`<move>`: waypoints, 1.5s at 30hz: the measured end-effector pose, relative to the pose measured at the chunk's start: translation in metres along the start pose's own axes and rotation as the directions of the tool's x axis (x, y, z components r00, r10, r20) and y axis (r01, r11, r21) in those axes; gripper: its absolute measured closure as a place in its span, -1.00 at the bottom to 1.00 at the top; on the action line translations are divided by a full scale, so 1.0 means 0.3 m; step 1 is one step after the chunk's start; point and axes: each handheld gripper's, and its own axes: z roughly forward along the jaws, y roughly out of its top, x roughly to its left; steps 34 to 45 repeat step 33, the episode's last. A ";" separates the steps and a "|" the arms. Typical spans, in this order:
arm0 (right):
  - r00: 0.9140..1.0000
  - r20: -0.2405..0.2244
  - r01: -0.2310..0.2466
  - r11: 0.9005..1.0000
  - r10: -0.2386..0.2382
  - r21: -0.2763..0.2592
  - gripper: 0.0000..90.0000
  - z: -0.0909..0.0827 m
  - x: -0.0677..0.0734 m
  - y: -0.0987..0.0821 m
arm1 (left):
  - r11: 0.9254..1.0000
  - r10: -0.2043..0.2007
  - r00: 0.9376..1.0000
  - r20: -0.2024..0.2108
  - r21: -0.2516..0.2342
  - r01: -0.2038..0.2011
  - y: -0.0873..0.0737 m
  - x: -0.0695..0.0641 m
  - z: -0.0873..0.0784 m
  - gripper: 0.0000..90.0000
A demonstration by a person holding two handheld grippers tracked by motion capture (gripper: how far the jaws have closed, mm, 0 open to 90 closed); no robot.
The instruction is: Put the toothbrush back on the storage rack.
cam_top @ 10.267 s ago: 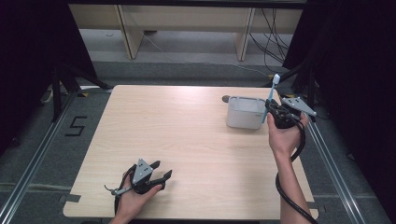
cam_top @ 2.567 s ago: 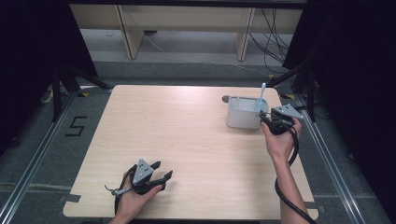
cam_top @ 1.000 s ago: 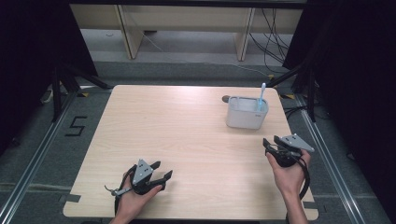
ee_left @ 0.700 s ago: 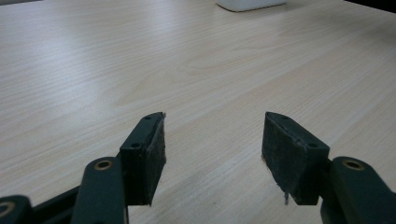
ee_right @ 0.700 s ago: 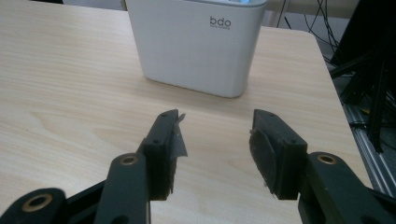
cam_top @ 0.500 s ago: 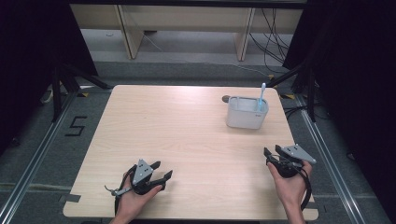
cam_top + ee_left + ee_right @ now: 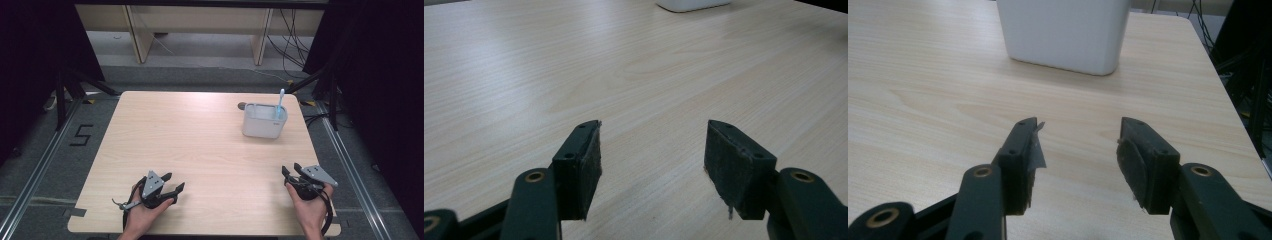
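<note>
A white rectangular cup (image 7: 264, 120) stands at the far right of the wooden table (image 7: 200, 145), with a light blue toothbrush (image 7: 279, 103) upright inside it. The cup's wall (image 7: 1063, 32) faces my right gripper. My right gripper (image 7: 291, 171) rests near the table's front right edge, open and holding nothing (image 7: 1078, 135). My left gripper (image 7: 173, 181) lies at the front left, also open with bare wood between its fingers (image 7: 651, 140). The cup's base (image 7: 691, 5) shows far off at the top of the left gripper view.
A small dark round mark (image 7: 242, 105) sits on the table just behind the cup. Desk legs and cables stand on the floor beyond the far edge. Metal rails (image 7: 350, 170) run along both sides of the table.
My right gripper let go of the toothbrush into the cup and drew back toward the front right edge of the table. The left gripper stayed still.
</note>
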 end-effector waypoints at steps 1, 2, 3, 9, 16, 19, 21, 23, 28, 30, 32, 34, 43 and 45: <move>1.000 0.005 -0.003 1.000 0.003 -0.001 0.13 -0.002 0.001 -0.003 | 1.000 0.000 1.000 0.001 -0.001 0.000 0.000 0.000 0.000 -0.13; 1.000 0.008 0.009 1.000 -0.009 -0.008 0.13 0.003 -0.001 -0.009 | 1.000 -0.001 1.000 0.001 -0.001 0.001 0.000 0.000 0.000 -0.13; 0.999 0.000 -0.041 0.999 0.041 0.017 0.13 -0.005 0.013 -0.013 | 1.000 -0.001 1.000 0.000 -0.001 0.001 0.000 0.000 0.000 -0.13; 0.999 -0.010 -0.044 0.999 0.044 0.002 0.13 -0.002 0.024 -0.042 | 1.000 -0.001 1.000 0.001 -0.003 0.001 0.000 0.002 -0.001 -0.13; 1.000 -0.025 -0.018 0.999 0.016 -0.043 0.13 0.004 0.022 -0.060 | 1.000 -0.006 1.000 -0.008 -0.005 0.006 -0.001 0.003 -0.006 -0.13; 0.999 -0.013 -0.050 0.998 0.049 -0.037 0.12 -0.001 0.029 -0.065 | 1.000 -0.002 1.000 -0.009 -0.006 0.002 -0.001 0.002 -0.007 -0.13; 1.000 -0.011 -0.007 0.998 0.006 -0.057 0.12 0.004 0.018 -0.067 | 1.000 0.000 1.000 -0.008 -0.007 0.000 -0.001 0.002 -0.008 -0.13; 1.000 -0.015 -0.025 0.999 0.025 -0.035 0.12 -0.001 0.022 -0.066 | 1.000 -0.003 1.000 -0.002 -0.016 0.002 -0.002 0.004 -0.006 -0.13; 0.998 -0.013 -0.056 0.998 0.056 -0.038 0.12 -0.006 0.026 -0.068 | 1.000 -0.009 1.000 -0.004 -0.018 0.008 -0.002 0.004 -0.006 -0.13; 0.999 -0.018 -0.032 0.998 0.031 -0.049 0.11 -0.002 0.018 -0.069 | 1.000 -0.010 1.000 -0.004 -0.020 0.010 -0.003 0.004 -0.006 -0.13; 1.000 -0.014 -0.026 0.999 0.026 -0.047 0.11 0.000 0.016 -0.069 | 1.000 -0.011 1.000 -0.004 -0.020 0.011 -0.003 0.005 -0.006 -0.13; 0.999 -0.011 -0.038 0.998 0.037 -0.059 0.11 0.003 0.018 -0.071 | 1.000 -0.012 1.000 -0.004 -0.020 0.012 -0.003 0.005 -0.006 -0.13; 0.999 -0.011 -0.038 0.998 0.037 -0.059 0.11 0.003 0.018 -0.071 | 1.000 -0.012 1.000 -0.004 -0.020 0.012 -0.003 0.005 -0.006 -0.13; 0.999 -0.011 -0.038 0.998 0.037 -0.059 0.11 0.003 0.018 -0.071 | 1.000 -0.012 1.000 -0.004 -0.020 0.012 -0.003 0.005 -0.006 -0.13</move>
